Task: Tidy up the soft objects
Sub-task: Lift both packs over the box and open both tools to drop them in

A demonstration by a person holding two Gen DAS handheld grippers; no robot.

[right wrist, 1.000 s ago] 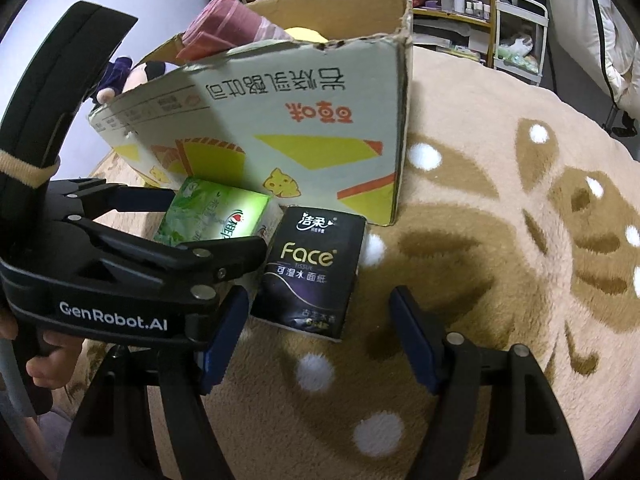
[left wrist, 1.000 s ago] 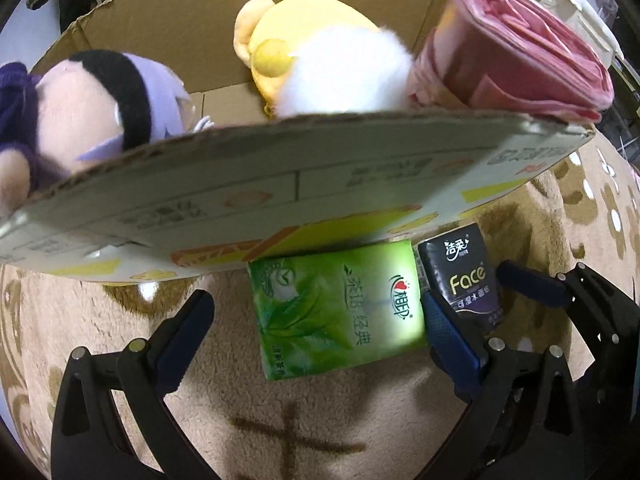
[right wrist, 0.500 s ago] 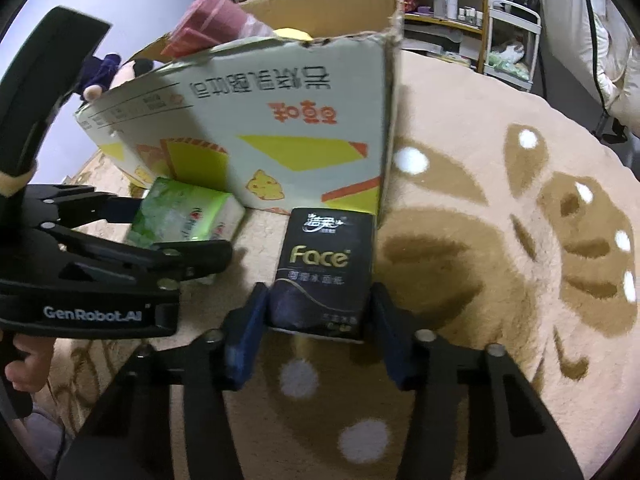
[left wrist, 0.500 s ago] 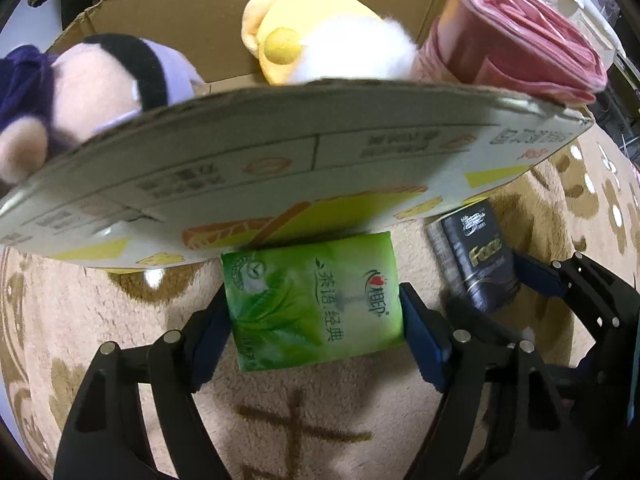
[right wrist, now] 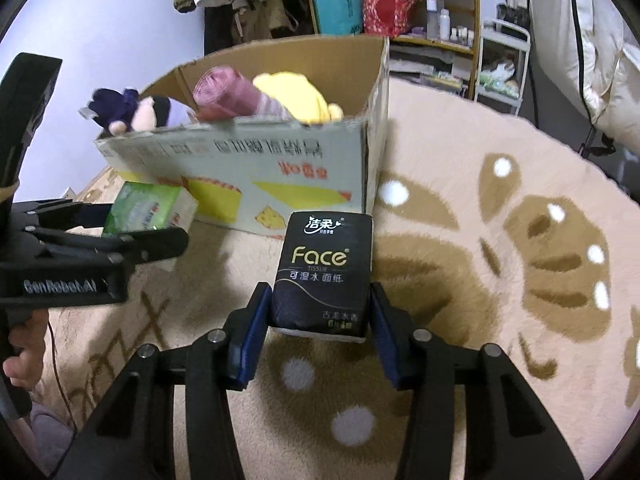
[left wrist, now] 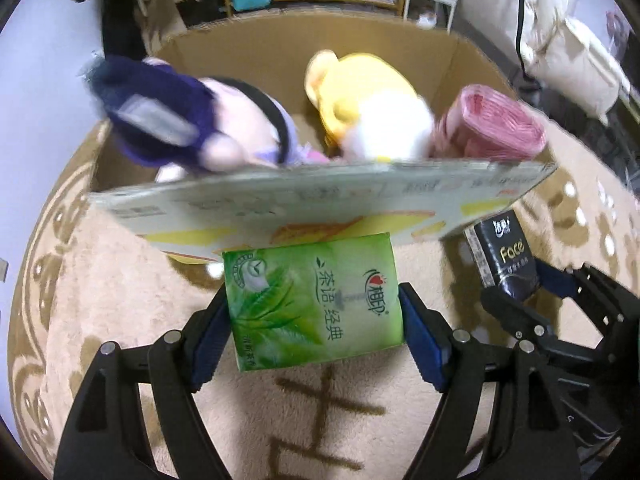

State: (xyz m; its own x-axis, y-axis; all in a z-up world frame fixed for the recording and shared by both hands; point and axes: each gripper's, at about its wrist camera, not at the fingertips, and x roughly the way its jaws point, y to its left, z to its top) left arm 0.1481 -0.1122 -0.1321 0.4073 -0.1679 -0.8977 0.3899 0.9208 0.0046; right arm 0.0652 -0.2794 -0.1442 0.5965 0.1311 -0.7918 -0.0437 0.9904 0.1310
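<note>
My left gripper (left wrist: 314,320) is shut on a green tissue pack (left wrist: 312,300) and holds it above the rug, in front of the cardboard box (left wrist: 320,204). My right gripper (right wrist: 320,320) is shut on a black "Face" tissue pack (right wrist: 324,276), also lifted off the rug; that pack shows in the left wrist view (left wrist: 506,258) too. The box holds a purple-haired doll (left wrist: 188,128), a yellow plush (left wrist: 368,116) and a pink roll of bags (left wrist: 492,128). The green pack also shows in the right wrist view (right wrist: 148,208).
A beige rug with brown patterns (right wrist: 520,240) covers the floor. Shelves with bottles and bags (right wrist: 400,12) stand behind the box. A white bundle (left wrist: 576,60) lies at the far right.
Both grippers closed on their tissue packs and lifted them off the rug. The view now looks down into the box from higher up.
</note>
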